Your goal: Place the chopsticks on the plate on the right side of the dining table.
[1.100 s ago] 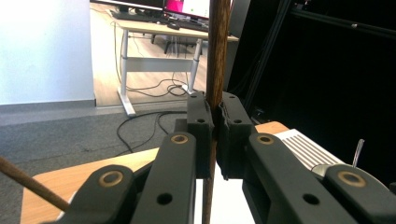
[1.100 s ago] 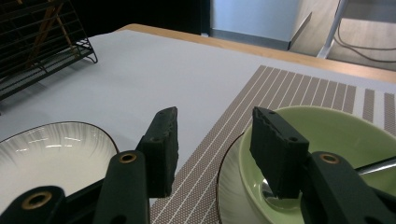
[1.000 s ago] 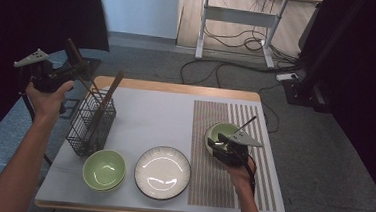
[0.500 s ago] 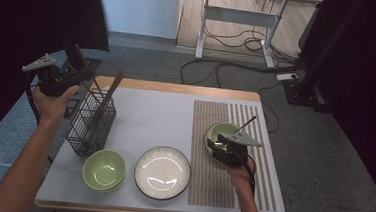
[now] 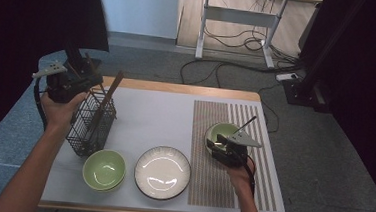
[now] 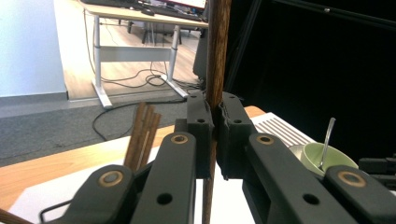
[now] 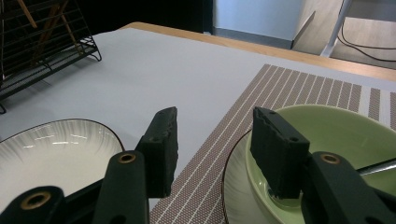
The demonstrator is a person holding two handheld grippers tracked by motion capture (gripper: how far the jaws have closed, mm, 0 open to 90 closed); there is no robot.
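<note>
The wooden chopstick (image 6: 217, 51) stands upright, pinched between the left gripper (image 6: 214, 135)'s closed jaws above the wire basket (image 5: 90, 127) — best kept vertical and lowered straight among the sticks inside. That forearm reaches up the table's left edge. The right gripper (image 7: 212, 149) hangs open — one jaw inside the green bowl (image 7: 336, 140), not clamping.
</note>
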